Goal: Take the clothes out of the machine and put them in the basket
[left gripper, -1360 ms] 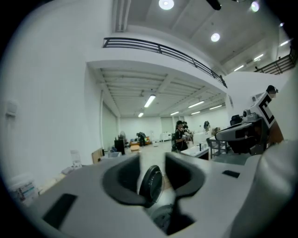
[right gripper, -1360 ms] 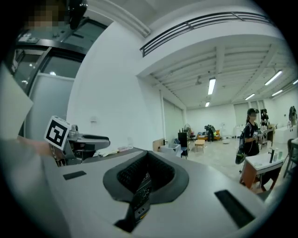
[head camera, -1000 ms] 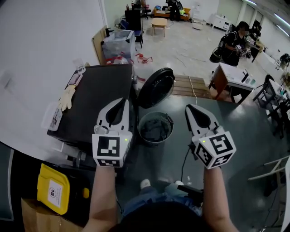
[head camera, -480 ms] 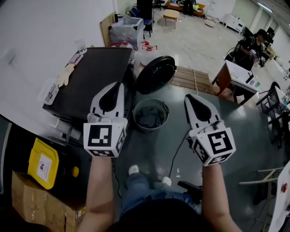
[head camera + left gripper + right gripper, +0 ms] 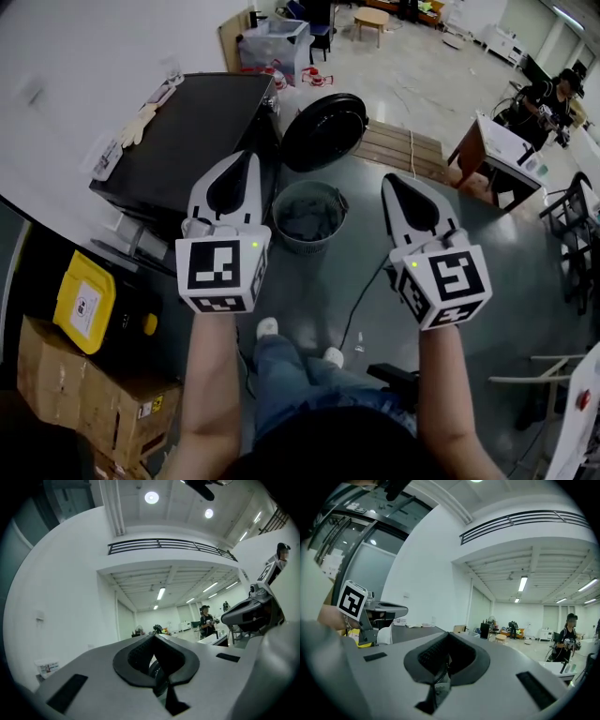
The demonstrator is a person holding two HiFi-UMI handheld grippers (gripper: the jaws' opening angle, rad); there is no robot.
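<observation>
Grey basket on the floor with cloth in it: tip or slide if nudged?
The basket looks round and squat, upright on a smooth floor: likelier to slide than tip. It holds only crumpled grey cloth, so probably light and easily shoved. Its thin rim may flex if pinched; material unclear.

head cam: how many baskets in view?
1. The round grey plastic basket stands on the floor, seen between the left gripper and right gripper, by the black machine's open round door. Others could be hidden behind the grippers.
</observation>
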